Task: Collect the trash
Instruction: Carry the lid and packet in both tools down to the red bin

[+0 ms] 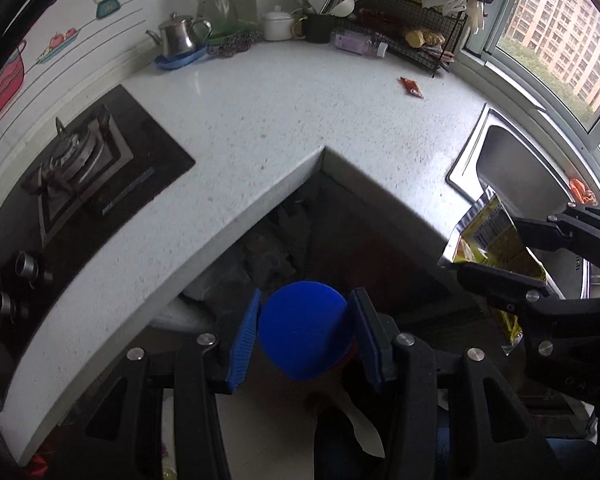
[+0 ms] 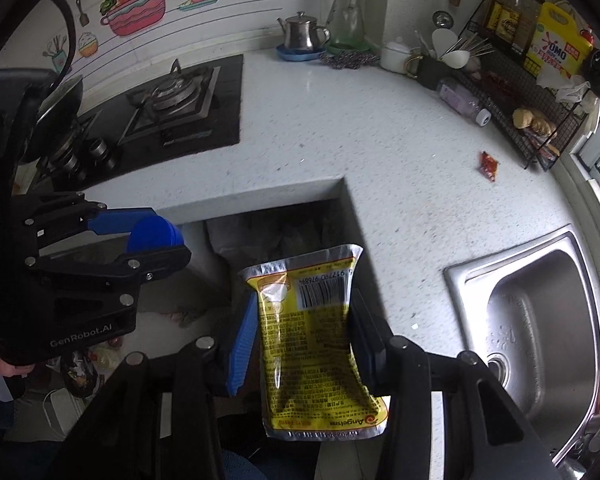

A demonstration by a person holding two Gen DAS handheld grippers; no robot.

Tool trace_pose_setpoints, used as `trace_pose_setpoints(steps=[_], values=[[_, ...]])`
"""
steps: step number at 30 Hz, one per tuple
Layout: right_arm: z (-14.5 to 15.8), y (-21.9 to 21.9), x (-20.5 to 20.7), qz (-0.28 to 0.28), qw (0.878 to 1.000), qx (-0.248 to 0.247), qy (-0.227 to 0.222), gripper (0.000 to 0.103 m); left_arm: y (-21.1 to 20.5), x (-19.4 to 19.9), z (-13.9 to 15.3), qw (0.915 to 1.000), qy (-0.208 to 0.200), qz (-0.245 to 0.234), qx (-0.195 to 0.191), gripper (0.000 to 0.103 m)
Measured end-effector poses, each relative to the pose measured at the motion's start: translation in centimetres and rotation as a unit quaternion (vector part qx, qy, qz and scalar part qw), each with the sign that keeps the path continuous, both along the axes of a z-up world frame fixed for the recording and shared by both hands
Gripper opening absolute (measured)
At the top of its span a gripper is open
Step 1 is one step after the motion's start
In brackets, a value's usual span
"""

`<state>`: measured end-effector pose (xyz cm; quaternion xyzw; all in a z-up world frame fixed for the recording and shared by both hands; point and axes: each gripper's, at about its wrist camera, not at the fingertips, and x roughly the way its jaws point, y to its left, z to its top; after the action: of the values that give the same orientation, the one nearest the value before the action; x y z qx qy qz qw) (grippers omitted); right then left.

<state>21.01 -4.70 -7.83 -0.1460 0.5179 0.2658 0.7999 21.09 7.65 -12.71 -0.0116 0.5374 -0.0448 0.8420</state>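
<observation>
The left tongs [image 1: 306, 334] squeezed a round blue plastic lid [image 1: 305, 330] between their pads. The right tongs [image 2: 302, 332] pinched a crinkly yellow and silver packet [image 2: 316, 344], which stuck out past both ends.

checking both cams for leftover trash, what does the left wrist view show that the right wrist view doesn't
Only the left wrist view: tower blocks through the window.
Only the right wrist view: the yellow packet from its barcode side, the sink drain, and a hand.
Both: the left gripper shut on a blue lid, the right gripper shut on the packet, a red sachet on the countertop, and the stove.
</observation>
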Motion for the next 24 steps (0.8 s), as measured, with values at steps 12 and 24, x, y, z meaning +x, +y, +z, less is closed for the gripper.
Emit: trace_pose_setpoints(steps=[12, 24], values=[[-10.1, 2.5, -3.8, -0.006, 0.998, -0.025, 0.065, 0.041, 1.2, -4.3, -10.8, 0.9960, 0.084, 0.027, -0.014, 0.043], [-23.9, 0.2, -2.4, -0.072, 0.992, -0.058, 0.085, 0.041, -1.4, -2.0, -26.2, 0.9890, 0.139, 0.010, -0.050, 0.043]])
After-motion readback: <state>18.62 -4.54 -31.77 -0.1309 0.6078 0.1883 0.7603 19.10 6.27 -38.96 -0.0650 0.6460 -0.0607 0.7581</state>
